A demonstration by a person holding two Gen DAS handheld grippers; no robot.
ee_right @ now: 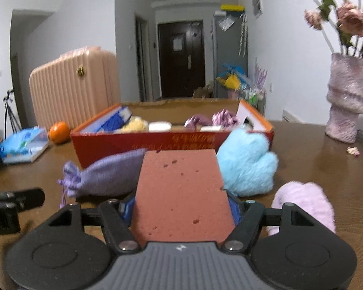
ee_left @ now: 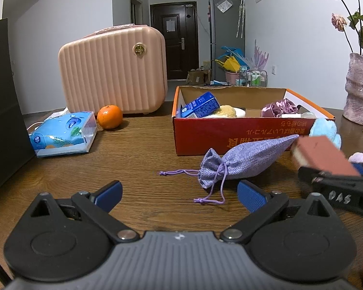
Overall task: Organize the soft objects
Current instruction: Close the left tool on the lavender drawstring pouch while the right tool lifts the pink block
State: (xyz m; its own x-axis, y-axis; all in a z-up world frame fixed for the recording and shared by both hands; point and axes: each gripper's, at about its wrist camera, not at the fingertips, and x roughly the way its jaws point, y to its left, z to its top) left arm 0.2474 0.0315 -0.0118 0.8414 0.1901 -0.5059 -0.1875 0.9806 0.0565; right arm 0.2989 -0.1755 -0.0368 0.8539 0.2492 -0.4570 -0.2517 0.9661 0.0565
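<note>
Sponge [ee_right: 181, 193], pink and porous, sat pinched at its near end in your right gripper [ee_right: 181, 211], low centre of frame, before the red box [ee_right: 145, 145]. It looked light and squashy, so mid-side holds suited it; your left gripper [ee_left: 179, 193] stood spread wide over bare table

We've got a reddish-brown rectangular sponge block [ee_right: 181, 193] pinched in the right claw [ee_right: 181, 210], a lilac woven drawstring pouch [ee_left: 244, 160] lying sideways against the red cardboard box [ee_left: 230, 135], fluffy blue plush [ee_right: 246, 166] beside it.

Reddish-brown sponge [ee_right: 181, 193]; lilac woven pouch [ee_left: 244, 160]; sky-blue plush [ee_right: 246, 166]; red-orange box [ee_left: 230, 133]; ribbed pink case [ee_left: 113, 70].
</note>
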